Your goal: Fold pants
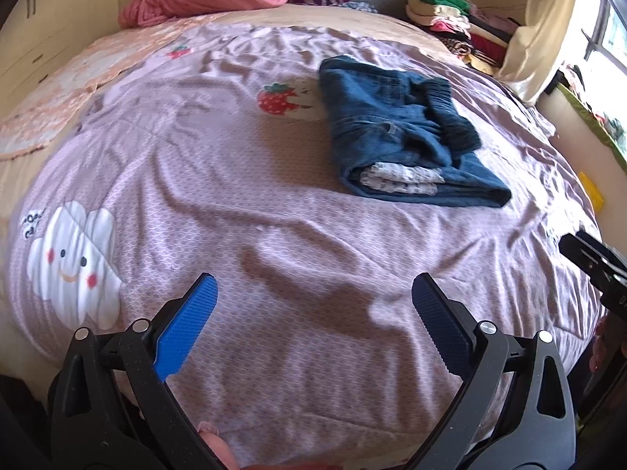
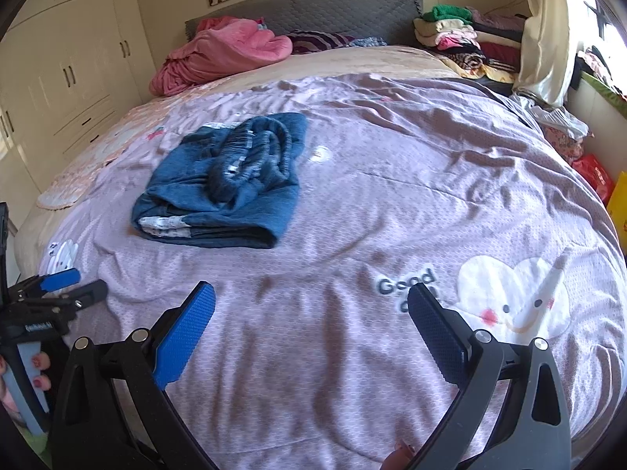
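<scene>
Left wrist view: left gripper [image 1: 313, 297] spread wide, holding nothing, above the wrinkled lilac bedspread [image 1: 235, 203].
Right wrist view: right gripper [image 2: 311, 301] equally wide, empty.
Pants: folded blue denim pants [image 1: 399, 129] lie mid-bed, well apart from both grippers, elastic waistband [image 2: 250, 152] bunched on top.

A home bedroom is showing here. A bed w/ quilt [image 2: 392, 203] is sitting beside wardrobes [image 2: 70, 74], headboard [image 2: 333, 11] & stacked clothes [image 2: 462, 39].
</scene>
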{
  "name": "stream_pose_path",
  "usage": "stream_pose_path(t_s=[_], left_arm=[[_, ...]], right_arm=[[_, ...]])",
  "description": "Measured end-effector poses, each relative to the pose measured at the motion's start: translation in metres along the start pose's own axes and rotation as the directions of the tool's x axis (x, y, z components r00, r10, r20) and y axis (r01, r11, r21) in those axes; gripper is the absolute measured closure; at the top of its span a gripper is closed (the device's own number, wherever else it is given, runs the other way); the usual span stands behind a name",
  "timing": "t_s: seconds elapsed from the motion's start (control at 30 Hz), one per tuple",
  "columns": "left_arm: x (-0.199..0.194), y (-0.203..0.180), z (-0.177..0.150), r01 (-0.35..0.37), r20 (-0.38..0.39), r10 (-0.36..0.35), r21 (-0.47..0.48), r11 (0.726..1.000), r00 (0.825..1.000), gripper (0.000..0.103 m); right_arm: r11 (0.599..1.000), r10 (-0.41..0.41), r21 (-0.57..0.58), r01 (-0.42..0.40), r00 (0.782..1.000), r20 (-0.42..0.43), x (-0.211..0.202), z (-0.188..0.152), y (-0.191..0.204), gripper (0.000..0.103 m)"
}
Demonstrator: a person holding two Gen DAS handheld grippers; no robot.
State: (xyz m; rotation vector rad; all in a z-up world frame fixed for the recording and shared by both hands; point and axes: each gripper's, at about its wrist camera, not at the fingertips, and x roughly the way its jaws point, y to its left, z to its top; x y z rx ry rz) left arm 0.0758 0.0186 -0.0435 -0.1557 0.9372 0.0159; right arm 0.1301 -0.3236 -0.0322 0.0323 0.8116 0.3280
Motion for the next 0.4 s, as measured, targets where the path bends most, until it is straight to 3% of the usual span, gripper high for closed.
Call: stream_pose_path(t_s=[0.13, 0.27, 0.4], left_arm=[[0.002, 0.027, 0.02, 0.012, 0.022, -0.011, -0.048, 0.999, 1.0, 0.01], [0.025, 0.077, 0.06, -0.141, 0.004, 0.142, -0.087, 0.986, 0.99, 0.01], [0.06, 0.14, 0.098, -0.247, -0.055, 0.241, -0.159, 0.956, 0.969, 0.01]], right_arm=[[0.997, -0.049, 0.057, 0.048, 0.999, 0.007, 0.004, 0.008, -0.035, 0.005], [0.979, -0.159, 0.132, 0.155, 0.987, 0.021, 0.004, 0.029, -0.1, 0.005], [0.931, -0.311, 0.196, 0.307, 0.95, -0.013, 0.013, 0.054, -0.18, 0.005]])
